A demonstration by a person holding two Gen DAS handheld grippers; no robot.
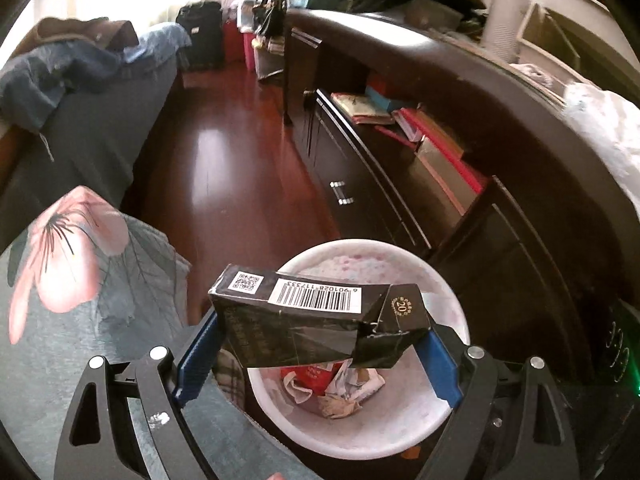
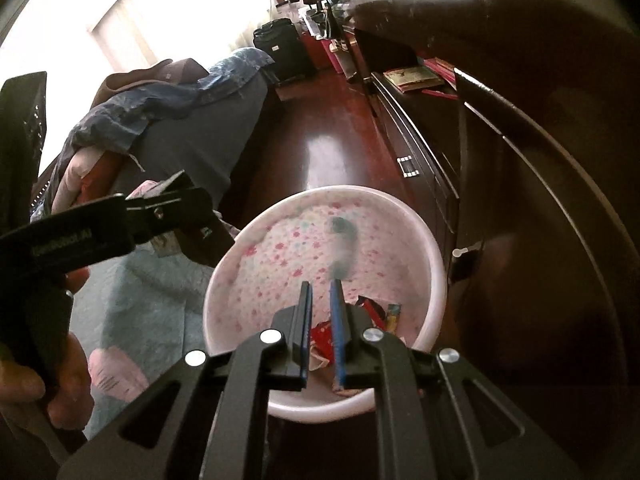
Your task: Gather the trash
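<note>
My left gripper (image 1: 320,344) is shut on a crushed black cigarette box (image 1: 316,316) with a white barcode, holding it sideways just above the white floral-lined waste bin (image 1: 444,284). Crumpled paper and red wrappers (image 1: 340,392) lie in the bin's bottom. In the right wrist view my right gripper (image 2: 322,304) hovers over the same bin (image 2: 434,264); its blue pads are nearly together with a narrow gap and nothing between them. Red wrappers (image 2: 324,340) show below it. The left gripper's body (image 2: 176,208) reaches in from the left toward the bin's rim; the box is hidden there.
A dark wooden cabinet (image 1: 400,184) with drawers and stacked books (image 1: 432,132) runs along the right. A bed with a floral cover (image 1: 80,280) and a heap of clothes (image 1: 72,64) is on the left. Red wooden floor (image 1: 224,168) runs between them. A black suitcase (image 1: 200,36) stands far back.
</note>
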